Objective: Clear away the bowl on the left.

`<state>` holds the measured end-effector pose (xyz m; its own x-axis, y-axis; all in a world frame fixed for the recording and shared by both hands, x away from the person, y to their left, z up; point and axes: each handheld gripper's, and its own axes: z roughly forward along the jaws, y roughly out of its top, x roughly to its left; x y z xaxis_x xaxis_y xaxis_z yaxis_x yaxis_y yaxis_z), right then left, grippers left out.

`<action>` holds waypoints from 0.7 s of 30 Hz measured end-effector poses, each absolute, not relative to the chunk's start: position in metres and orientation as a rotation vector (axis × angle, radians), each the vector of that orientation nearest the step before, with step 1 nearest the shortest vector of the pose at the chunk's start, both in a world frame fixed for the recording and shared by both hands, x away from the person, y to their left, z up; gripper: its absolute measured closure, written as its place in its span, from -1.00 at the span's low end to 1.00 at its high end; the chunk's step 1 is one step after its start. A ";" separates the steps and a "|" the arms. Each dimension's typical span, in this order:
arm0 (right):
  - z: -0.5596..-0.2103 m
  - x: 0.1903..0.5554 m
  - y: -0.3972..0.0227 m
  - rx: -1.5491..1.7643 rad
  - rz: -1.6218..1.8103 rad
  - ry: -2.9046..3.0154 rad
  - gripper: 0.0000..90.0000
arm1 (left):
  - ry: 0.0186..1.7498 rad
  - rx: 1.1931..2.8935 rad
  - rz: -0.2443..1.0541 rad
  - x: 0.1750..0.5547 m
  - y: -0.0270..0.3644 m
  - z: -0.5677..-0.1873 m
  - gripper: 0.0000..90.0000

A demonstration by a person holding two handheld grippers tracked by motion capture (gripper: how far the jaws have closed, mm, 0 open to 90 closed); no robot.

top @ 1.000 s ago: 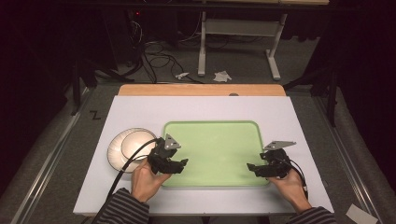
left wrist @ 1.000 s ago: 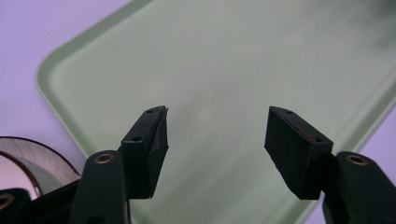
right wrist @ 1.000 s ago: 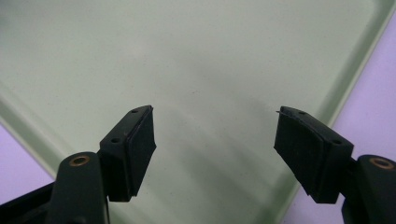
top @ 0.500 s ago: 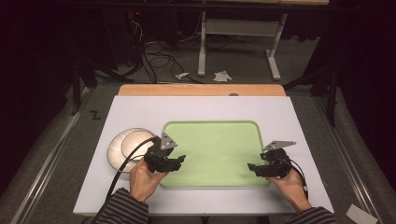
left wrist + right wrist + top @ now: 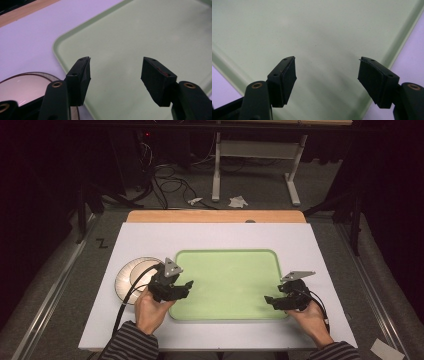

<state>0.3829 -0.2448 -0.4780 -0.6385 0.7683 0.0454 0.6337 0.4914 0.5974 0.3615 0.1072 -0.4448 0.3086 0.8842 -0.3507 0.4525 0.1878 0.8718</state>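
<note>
We hold both grippers with fingers wide and empty over the bare green tray (image 5: 230,280) on the table (image 5: 150,240); the left gripper (image 5: 186,286), near what seems a glass plate (image 5: 125,277), could knock it.

Light falls from above onto the tabletop (image 5: 150,240), which shows bright and even in the high view, while the floor and the room around it sink into near black, with detail lost at the left and right edges. The high view is soft and slightly grainy. The green tray (image 5: 225,270) shows no glare there. In the left gripper view the tray (image 5: 155,30) carries a pale sheen at the upper right, and the plate (image 5: 22,87) beside it glints faintly; the far background is blurred. In the right gripper view the tool (image 5: 327,80) casts soft, diffuse shadows on the tray (image 5: 287,25), whose surface looks hazy.
</note>
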 end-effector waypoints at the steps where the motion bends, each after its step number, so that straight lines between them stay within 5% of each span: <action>1: -0.478 0.383 -0.245 1.199 0.861 2.512 -0.29 | 1.324 1.434 0.489 0.362 0.110 -0.444 -0.08; 21: -0.479 0.383 -0.243 1.201 0.847 2.522 -0.28 | 1.416 1.372 0.460 0.369 0.130 -0.435 -0.09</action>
